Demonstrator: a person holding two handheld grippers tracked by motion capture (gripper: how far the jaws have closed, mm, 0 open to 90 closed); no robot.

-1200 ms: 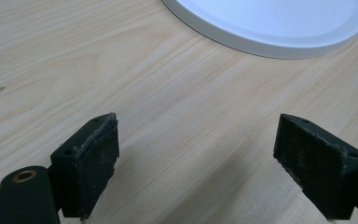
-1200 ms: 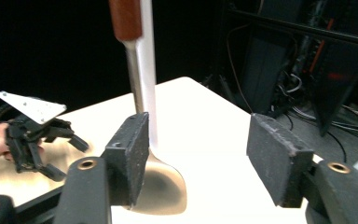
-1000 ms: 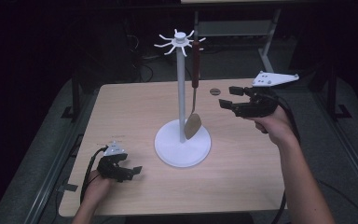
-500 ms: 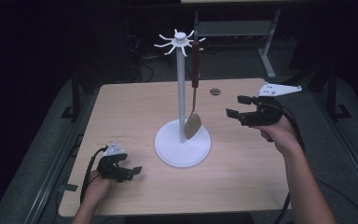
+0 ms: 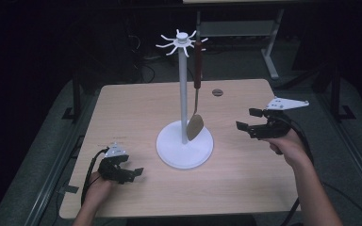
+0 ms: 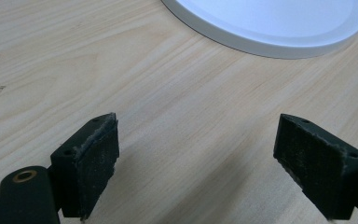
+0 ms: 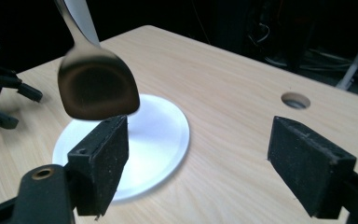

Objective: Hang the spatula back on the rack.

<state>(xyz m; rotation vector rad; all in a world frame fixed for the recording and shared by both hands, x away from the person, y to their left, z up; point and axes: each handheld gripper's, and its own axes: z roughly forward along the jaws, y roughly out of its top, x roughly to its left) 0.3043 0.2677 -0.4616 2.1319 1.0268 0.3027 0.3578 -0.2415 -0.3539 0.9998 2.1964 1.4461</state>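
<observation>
The wooden table (image 5: 136,103) spreads across the middle of the high view, and planted at its centre is the white rack (image 5: 183,94), round base flat on the wood, thin pole rising straight up to a ring of hooks near the top of the frame. Hanging from a hook just right of the pole is the spatula (image 5: 196,94): its long axis runs vertically, dark handle up at the hook, blade pointing down and ending just above the base, tilted slightly toward the pole. In the right gripper view that blade hangs in the upper left, blurred, over the white base. At centre right of the high view sits the right gripper (image 5: 247,120), aimed left toward the rack and well clear of the spatula; its jaws have just been opening and now stand wide apart with nothing between them. Down in the lower left, the left gripper (image 5: 134,173) rests low over the tabletop, jaws spread too, bare wood between them and the base rim beyond.
</observation>
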